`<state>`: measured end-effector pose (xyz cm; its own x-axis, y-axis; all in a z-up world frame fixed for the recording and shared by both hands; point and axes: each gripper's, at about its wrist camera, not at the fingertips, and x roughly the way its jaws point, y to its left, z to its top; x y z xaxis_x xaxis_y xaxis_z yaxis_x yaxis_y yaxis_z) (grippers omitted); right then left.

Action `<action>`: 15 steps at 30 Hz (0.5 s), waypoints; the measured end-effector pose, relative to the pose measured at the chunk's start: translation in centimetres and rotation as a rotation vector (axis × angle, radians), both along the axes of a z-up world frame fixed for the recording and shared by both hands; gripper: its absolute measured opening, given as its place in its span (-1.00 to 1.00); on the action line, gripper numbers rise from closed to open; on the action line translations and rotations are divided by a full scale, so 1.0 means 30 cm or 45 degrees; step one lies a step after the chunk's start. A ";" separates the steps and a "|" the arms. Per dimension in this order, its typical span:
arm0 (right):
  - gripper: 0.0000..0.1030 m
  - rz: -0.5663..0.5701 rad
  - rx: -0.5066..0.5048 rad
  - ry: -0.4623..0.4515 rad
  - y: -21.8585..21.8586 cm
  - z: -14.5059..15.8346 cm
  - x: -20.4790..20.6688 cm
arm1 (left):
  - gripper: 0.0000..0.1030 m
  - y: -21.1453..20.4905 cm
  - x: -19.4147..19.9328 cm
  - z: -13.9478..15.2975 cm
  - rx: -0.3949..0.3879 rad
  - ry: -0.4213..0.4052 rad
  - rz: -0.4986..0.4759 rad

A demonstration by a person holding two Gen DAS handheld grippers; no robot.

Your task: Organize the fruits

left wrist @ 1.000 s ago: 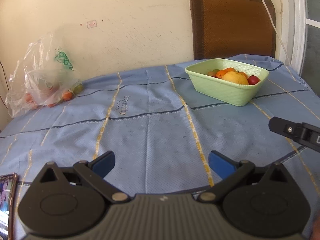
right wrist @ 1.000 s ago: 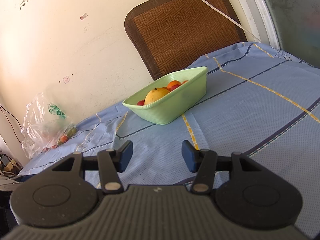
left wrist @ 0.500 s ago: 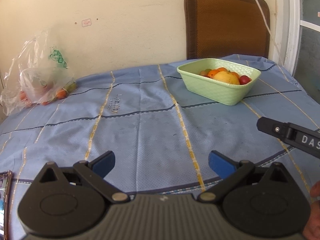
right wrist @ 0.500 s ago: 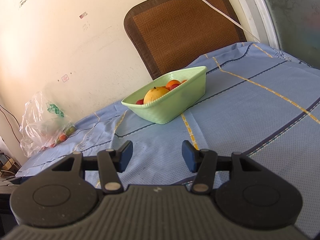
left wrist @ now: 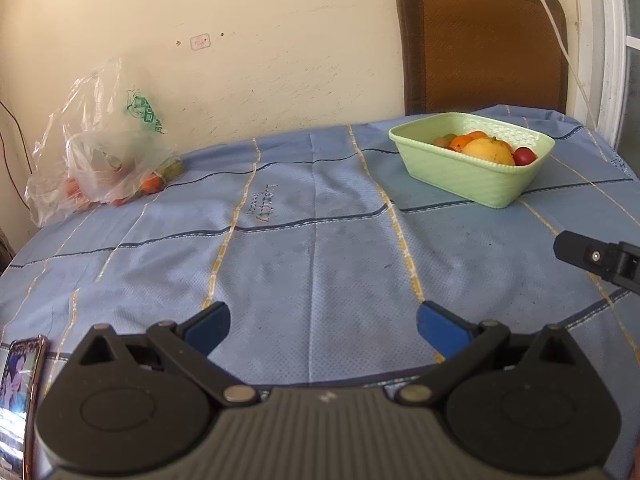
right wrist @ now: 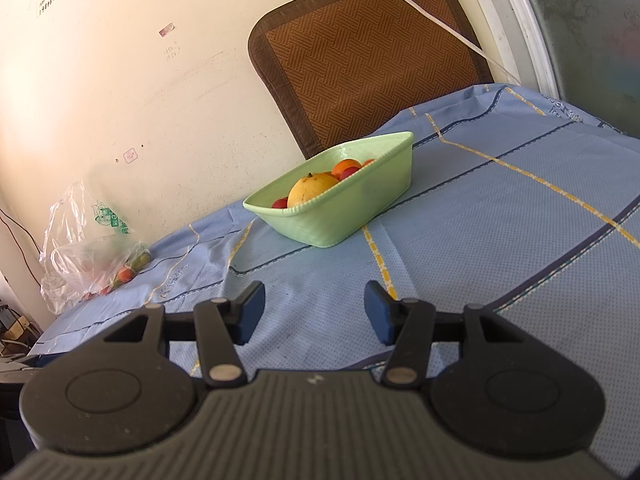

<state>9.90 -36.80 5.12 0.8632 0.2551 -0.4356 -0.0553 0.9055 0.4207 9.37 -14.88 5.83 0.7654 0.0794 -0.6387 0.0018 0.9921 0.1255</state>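
Nothing on the table has moved since a second ago. Both my left gripper (left wrist: 322,326) and right gripper (right wrist: 314,312) hang wide, holding nothing. Ahead of my fingers lies the bag (left wrist: 100,148) of fruit, thin and slippery; I would pinch its loose top, gently. The basket (left wrist: 472,178) is far ahead.

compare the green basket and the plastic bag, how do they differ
The green basket is a stiff, open tub; the plastic bag is clear, crumpled and slumped. The basket sits by the chair; the bag lies at the table's far left by the wall. Both hold fruit.
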 end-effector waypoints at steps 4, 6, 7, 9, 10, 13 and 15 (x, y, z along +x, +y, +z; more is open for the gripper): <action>0.12 0.001 -0.002 0.001 0.000 0.000 0.001 | 1.00 0.004 0.004 -0.005 0.008 0.021 0.016; 0.12 0.001 -0.001 0.001 0.000 0.000 0.001 | 1.00 0.006 0.005 -0.007 0.007 0.026 0.018; 0.12 0.001 -0.001 0.000 0.000 0.000 0.001 | 1.00 0.007 0.005 -0.007 0.007 0.026 0.018; 0.12 0.000 0.000 0.001 0.000 0.000 0.000 | 1.00 0.009 0.005 -0.007 0.011 0.025 0.025; 0.12 0.000 -0.001 0.000 0.000 0.001 0.000 | 1.00 0.010 0.005 -0.006 0.011 0.027 0.025; 0.13 0.001 -0.002 0.002 0.001 0.000 0.001 | 1.00 0.014 0.005 -0.005 0.002 0.032 0.030; 0.13 0.003 -0.004 0.004 0.003 0.000 0.001 | 1.00 0.017 0.006 -0.004 -0.002 0.034 0.029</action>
<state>9.95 -36.70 5.10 0.8614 0.2557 -0.4388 -0.0562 0.9067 0.4180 9.55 -14.38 5.70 0.7463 0.0959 -0.6587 -0.0178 0.9921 0.1242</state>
